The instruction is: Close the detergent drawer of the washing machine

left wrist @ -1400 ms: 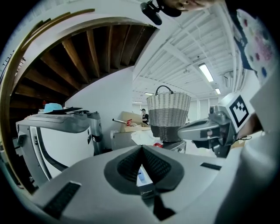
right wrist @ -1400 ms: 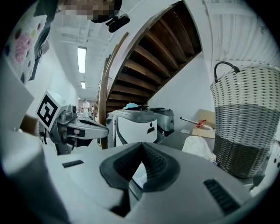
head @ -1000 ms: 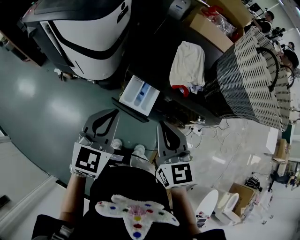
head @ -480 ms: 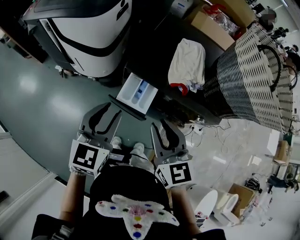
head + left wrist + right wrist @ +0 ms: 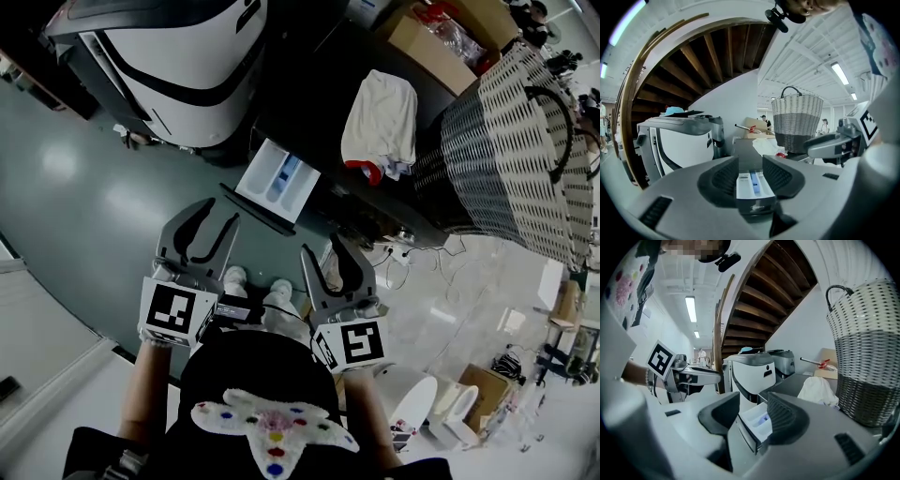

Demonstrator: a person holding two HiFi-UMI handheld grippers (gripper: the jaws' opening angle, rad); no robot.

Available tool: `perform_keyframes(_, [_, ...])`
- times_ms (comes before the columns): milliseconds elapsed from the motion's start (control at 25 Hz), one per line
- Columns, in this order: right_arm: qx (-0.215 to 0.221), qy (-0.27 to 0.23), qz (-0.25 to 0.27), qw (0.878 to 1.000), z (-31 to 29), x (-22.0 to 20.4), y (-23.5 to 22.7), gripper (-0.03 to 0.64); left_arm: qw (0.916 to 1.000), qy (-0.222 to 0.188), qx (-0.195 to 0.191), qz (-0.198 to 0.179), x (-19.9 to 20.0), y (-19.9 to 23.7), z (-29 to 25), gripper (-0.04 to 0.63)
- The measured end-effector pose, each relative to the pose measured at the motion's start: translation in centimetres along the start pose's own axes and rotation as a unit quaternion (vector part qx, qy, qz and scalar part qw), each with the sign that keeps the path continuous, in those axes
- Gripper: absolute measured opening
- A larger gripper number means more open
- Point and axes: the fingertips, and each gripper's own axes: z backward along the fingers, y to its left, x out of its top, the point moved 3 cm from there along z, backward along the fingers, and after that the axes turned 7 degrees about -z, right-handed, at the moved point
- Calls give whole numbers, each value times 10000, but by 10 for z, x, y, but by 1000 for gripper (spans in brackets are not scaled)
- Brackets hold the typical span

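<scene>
The white detergent drawer [image 5: 278, 183], with a blue compartment, stands pulled out of the dark washing machine [image 5: 314, 103]. My left gripper [image 5: 214, 223] hovers just in front of the drawer's dark front panel, apart from it. Its jaws are opening with nothing between them. My right gripper [image 5: 328, 255] sits to the right and nearer to me, jaws also opening and empty. The left gripper view shows the drawer [image 5: 752, 183] beyond the gap of the left gripper [image 5: 751, 171]. In the right gripper view the drawer [image 5: 757, 420] lies beyond the right gripper [image 5: 753, 413].
A white towel [image 5: 380, 117] with a red edge lies on the machine's top. A tall woven basket [image 5: 506, 141] stands to the right, a white and black appliance [image 5: 169, 66] to the left. A cardboard box [image 5: 422, 42] sits behind. My shoes [image 5: 253, 286] stand on the green floor.
Both grippers' jaws have gone from shut to spread apart. The hands have hardly moved, and the drawer stays pulled out.
</scene>
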Motion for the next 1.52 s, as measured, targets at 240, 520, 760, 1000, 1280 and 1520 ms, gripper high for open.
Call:
perform_keyframes(240, [-24,116,-24,9999,-2,-12,0,169,10000,10,-14,-62,-5,1,-2,160])
perform_keyframes(520, [-104,231,-154,9996,-8,-29,2,169,9998,151,-101,-40,-23,2,-5,160])
perform_keyframes(760, [-195,389,-274,9987,-16,-51,1,169,9998,142,-128,-19,-37,7,-14,161])
perform_keyframes(1000, [-343,475,-401,9975,-24,-72,-3,169,9991,343,-226,-43,-66,13,-22,161])
perform_keyframes(1280, [-595,670,-418,9951,-32,-102,-8,169,9993,294,-220,-112,-88,21,-33,169])
perform_keyframes(1520, [-818,904,-632,9905,-38,-135,-10,169,9981,494,-299,-203,-113,29,-42,175])
